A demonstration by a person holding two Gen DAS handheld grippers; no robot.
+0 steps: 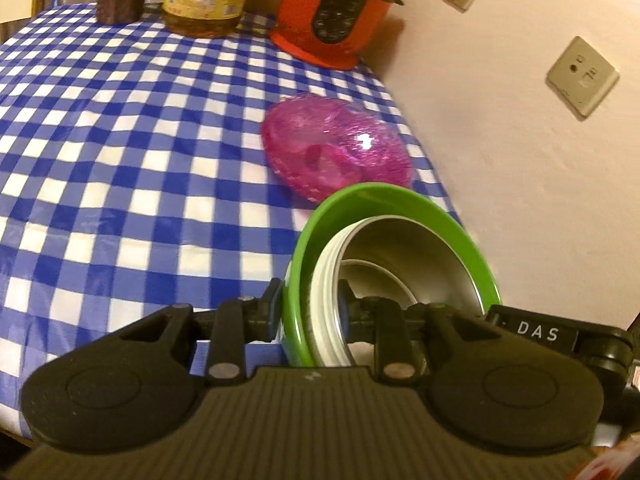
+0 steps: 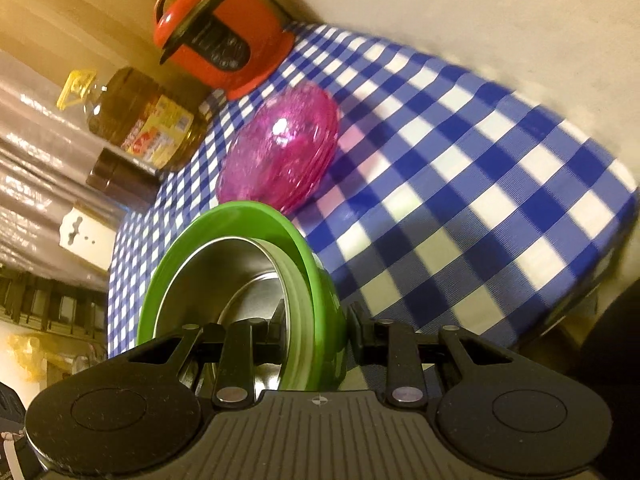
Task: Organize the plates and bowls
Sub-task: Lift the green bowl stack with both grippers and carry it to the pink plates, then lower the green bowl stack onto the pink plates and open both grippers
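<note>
Broadly, the checked tablecloth fills both views. Above it the green bowl, nesting a steel bowl, is clamped at opposite rims by left gripper and right gripper. Only the left view shows wall sockets; only the right shows the oil bottle's yellow cap handle.

**Warm, dim light and soft fisheye frames**

We see dim, yellowish indoor light in both views. A bright glare spot sits on the pink dish, and the steel bowl shows soft sheen. The checked cloth smears with motion blur at right. Fisheye bending curves the edges; corners go dark.
</note>
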